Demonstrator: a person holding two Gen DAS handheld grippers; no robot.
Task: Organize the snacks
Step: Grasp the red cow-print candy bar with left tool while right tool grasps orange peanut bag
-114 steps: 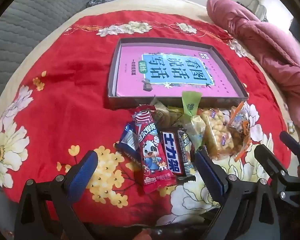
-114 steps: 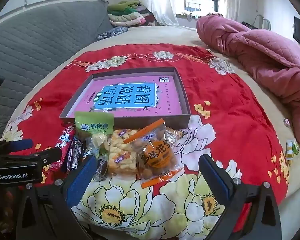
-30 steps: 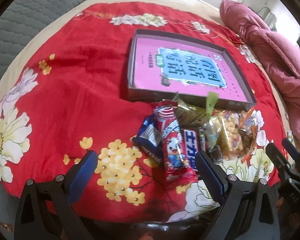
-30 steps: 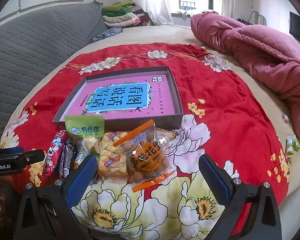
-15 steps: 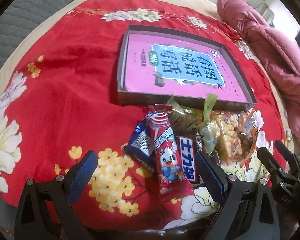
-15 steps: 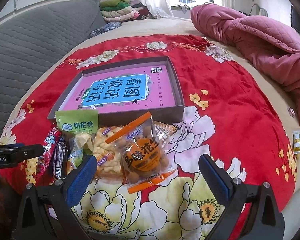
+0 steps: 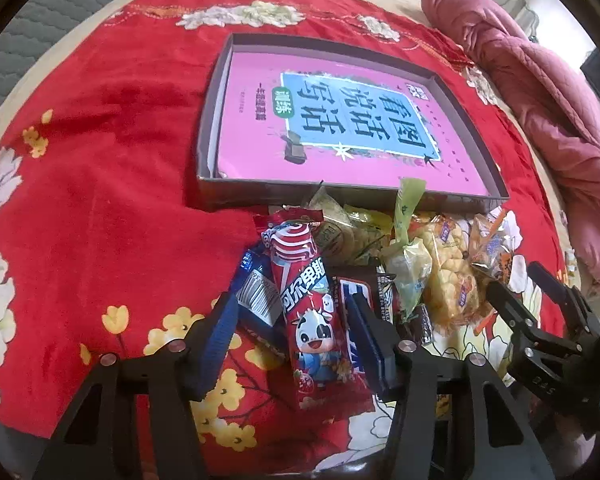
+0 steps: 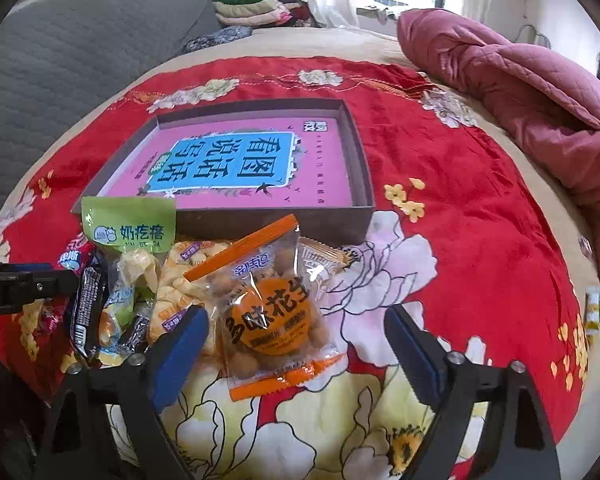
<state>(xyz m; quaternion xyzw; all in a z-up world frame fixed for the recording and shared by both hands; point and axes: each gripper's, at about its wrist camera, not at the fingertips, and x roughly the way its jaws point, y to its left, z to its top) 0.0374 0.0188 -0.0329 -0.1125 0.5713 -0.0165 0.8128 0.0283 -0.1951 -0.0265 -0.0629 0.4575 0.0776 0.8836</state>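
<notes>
— While both claws were gaping a second ago, what is changing?

— Both are closing; the left gripper (image 7: 294, 334) is narrowing around the red milk-candy packet (image 7: 306, 304), its pads not yet pressing; the right gripper (image 8: 296, 350) is narrowing around the orange peanut packet (image 8: 274, 312), blades still standing clear of it.

— And the snacks?

— They are lying heaped on the red blanket (image 7: 100, 168), just before the box (image 8: 362, 172); two pickups are seemingly beginning, probably heading for it.
</notes>
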